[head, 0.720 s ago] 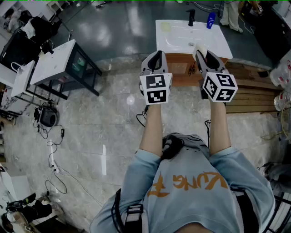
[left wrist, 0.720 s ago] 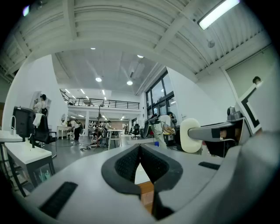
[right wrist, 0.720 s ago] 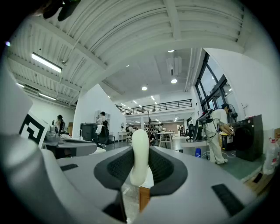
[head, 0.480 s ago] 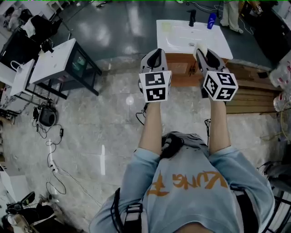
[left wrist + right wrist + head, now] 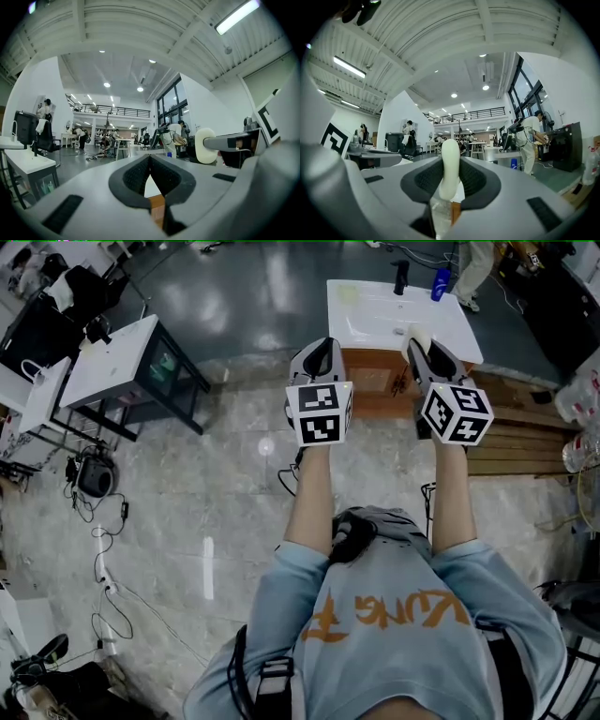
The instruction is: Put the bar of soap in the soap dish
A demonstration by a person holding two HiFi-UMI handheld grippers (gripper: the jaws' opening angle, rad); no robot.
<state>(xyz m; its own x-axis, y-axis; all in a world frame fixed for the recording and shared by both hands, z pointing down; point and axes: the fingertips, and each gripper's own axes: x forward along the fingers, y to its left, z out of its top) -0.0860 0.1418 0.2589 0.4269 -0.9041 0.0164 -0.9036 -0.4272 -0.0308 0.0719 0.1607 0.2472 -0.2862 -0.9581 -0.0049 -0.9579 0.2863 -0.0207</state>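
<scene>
Two grippers are being held level and side by side, just short of the white sink (image 5: pixel 461 337). The bar of soap (image 5: pixel 449 161) is being clamped on edge between the fingers (image 5: pixel 472 180) of the right gripper (image 5: pixel 451 174), and its pale rounded end is being carried just above the sink's near edge. The fingers (image 5: pixel 135 177) of the left gripper (image 5: pixel 149 160) are being pressed together with nothing between them. The soap dish (image 5: pixel 345 294) is being seen at the sink's far left corner, well apart from the soap. A black tap (image 5: pixel 400 277) and a blue bottle (image 5: pixel 438 283) are being shown along the sink's far edge.
</scene>
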